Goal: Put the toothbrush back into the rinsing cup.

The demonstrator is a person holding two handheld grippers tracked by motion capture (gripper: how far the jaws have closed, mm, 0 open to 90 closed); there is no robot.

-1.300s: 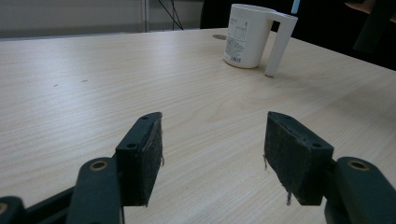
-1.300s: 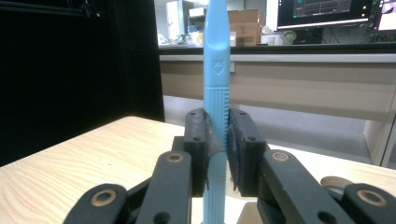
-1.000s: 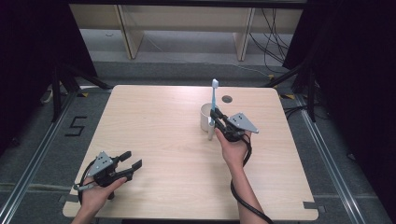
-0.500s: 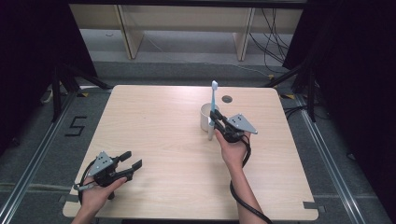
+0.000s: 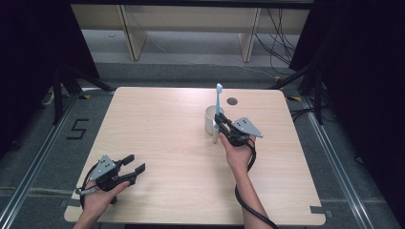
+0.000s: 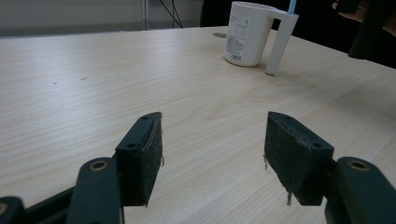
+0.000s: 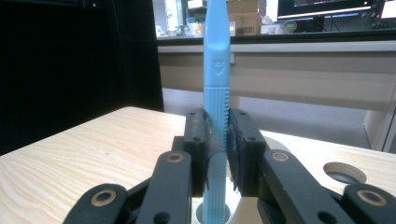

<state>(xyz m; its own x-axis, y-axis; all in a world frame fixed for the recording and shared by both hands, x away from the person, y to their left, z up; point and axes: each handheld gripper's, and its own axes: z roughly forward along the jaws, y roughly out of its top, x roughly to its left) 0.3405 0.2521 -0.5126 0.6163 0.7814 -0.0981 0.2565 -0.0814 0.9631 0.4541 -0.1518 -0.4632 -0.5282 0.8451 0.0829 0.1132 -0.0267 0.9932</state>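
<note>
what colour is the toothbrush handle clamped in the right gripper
Light blue plastic toothbrush, ribbed along one edge; the right gripper view shows it best.

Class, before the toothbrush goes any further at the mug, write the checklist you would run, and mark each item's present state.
1. Right tongs clamped on the blue toothbrush: ok.
2. Toothbrush upright: ok.
3. White mug standing upright on the table: ok.
4. Toothbrush's lower end inside the mug: cannot tell.
5. Left tongs open, holding nothing, well apart from the mug: ok.
</note>
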